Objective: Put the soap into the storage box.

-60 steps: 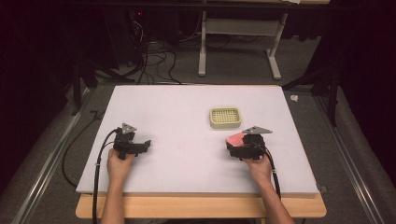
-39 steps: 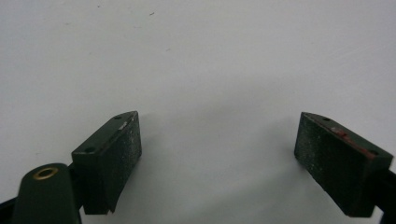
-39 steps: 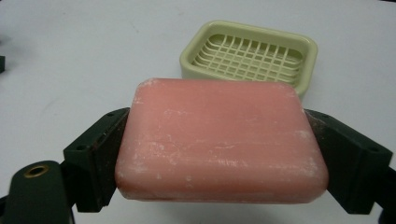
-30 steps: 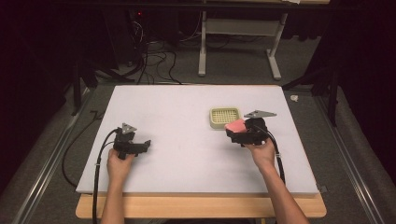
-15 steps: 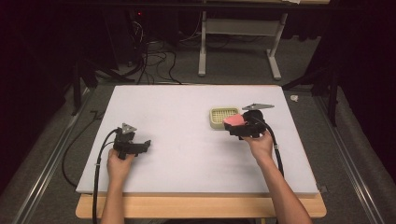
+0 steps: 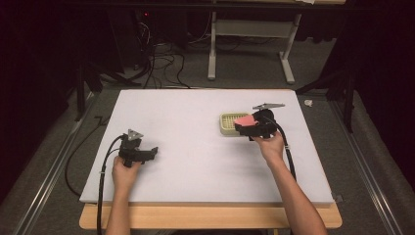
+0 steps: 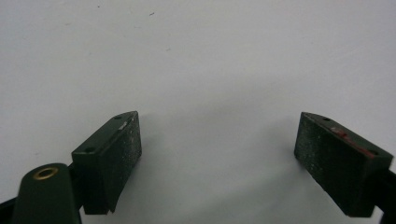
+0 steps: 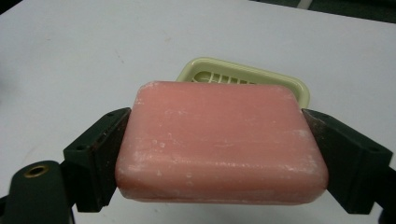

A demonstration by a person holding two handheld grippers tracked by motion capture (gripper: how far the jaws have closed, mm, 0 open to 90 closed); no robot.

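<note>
At right of centre in the high view, your right gripper [image 6: 238,126] pinches the pink soap bar [image 8: 222,145] at the soap dish [image 6: 227,123]; next, lower it squarely in. Your left gripper [image 6: 152,152] rests at lower left, jaws spread.

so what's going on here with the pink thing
A person holds a gripper in each hand at a white table. The right gripper is shut on a pink soap bar, held by its two ends just beside a pale green soap dish, seemingly about to set it in. The left gripper sits open and empty over bare table.
</note>
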